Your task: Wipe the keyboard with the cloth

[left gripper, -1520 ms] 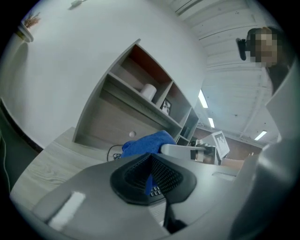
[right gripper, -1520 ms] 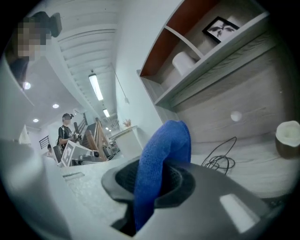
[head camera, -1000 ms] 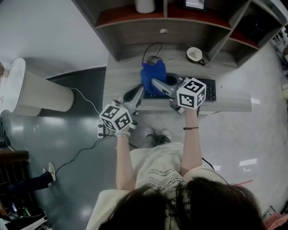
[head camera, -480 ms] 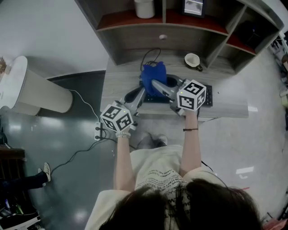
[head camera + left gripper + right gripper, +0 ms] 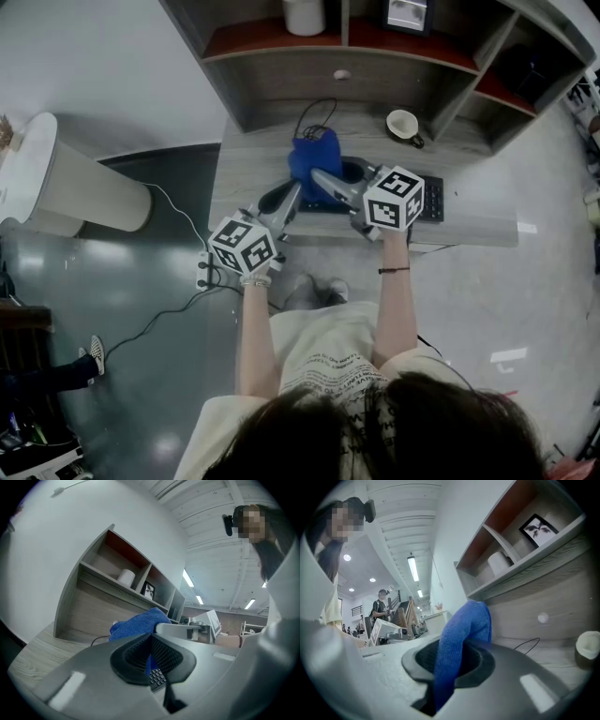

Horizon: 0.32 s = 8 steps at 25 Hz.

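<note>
The cloth (image 5: pixel 312 159) has edged left over the keyboard (image 5: pixel 432 198), pinched between right gripper (image 5: pixel 322 175) fingers; left gripper (image 5: pixel 291 194) fingers closed, empty.

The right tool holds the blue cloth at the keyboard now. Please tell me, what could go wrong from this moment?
1. The cloth, pinched in the right tool, sits close to the black cable behind the keyboard. A stroke toward the back could snag it.
2. The cup stands on the desk behind the keyboard's right part. A wide sweep to that side might knock it.
</note>
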### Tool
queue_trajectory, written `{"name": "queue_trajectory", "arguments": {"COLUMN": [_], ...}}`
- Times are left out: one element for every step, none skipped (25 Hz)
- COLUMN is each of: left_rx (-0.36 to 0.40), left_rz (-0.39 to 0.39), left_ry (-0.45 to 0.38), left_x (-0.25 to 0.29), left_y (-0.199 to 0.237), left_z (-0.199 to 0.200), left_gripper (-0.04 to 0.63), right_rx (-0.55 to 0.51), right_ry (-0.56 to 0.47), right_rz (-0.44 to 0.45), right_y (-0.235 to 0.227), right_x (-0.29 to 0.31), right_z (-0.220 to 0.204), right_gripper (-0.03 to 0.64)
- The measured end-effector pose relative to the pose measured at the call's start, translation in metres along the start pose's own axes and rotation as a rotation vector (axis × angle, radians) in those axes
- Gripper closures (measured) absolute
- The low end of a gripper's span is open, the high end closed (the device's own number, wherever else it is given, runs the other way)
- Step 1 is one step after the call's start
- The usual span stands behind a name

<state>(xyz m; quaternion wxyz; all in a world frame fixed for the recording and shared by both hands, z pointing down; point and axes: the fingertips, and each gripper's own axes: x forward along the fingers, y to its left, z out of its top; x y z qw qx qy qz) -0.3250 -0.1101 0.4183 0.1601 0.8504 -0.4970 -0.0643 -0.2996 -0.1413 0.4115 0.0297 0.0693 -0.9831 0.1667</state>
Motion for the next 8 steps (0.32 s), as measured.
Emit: {"name": "queue_trajectory", "arguments": {"left_rx": [-0.001, -0.002, -0.004, -0.006, -0.008, -0.009, -0.009, -0.009], "left_rz": [0.001, 0.001, 0.002, 0.003, 0.004, 0.005, 0.005, 0.005], "left_ry": [0.001, 0.001, 0.002, 0.002, 0.003, 0.004, 0.006, 0.008], "left_x": [0.0, 0.0001, 0.0002, 0.0002, 0.0002, 0.0003, 0.0006, 0.0009], "left_y": [0.0005, 0.0012, 0.0019, 0.0025, 0.0028, 0.0029, 0.0028, 0.0028], "left_z": [-0.0001, -0.0001, -0.0001, -0.0003, -0.0008, -0.0015, -0.0021, -0.0028], "left_gripper": [0.592, 0.592, 0.592, 0.592, 0.592, 0.592, 0.592, 0.592], "right_rx": [-0.001, -0.001, -0.002, -0.003, -0.003, -0.003, -0.003, -0.003], "right_ry": [0.003, 0.006, 0.01, 0.014, 0.018, 0.019, 0.02, 0.02], "right_rz": [-0.002, -0.004, -0.005, -0.005, -0.005, -0.003, -0.002, 0.0], "right_y": [-0.0005, -0.001, -0.0015, -0.0017, -0.0016, -0.0016, -0.0016, -0.0015], "right_x": [0.0003, 0.0008, 0.0015, 0.0022, 0.0026, 0.0027, 0.0028, 0.0028], "right_z": [-0.0005, -0.0007, -0.001, -0.0015, -0.0021, -0.0026, -0.0028, -0.003], "right_gripper": [0.558, 0.558, 0.558, 0.558, 0.558, 0.558, 0.558, 0.558]}}
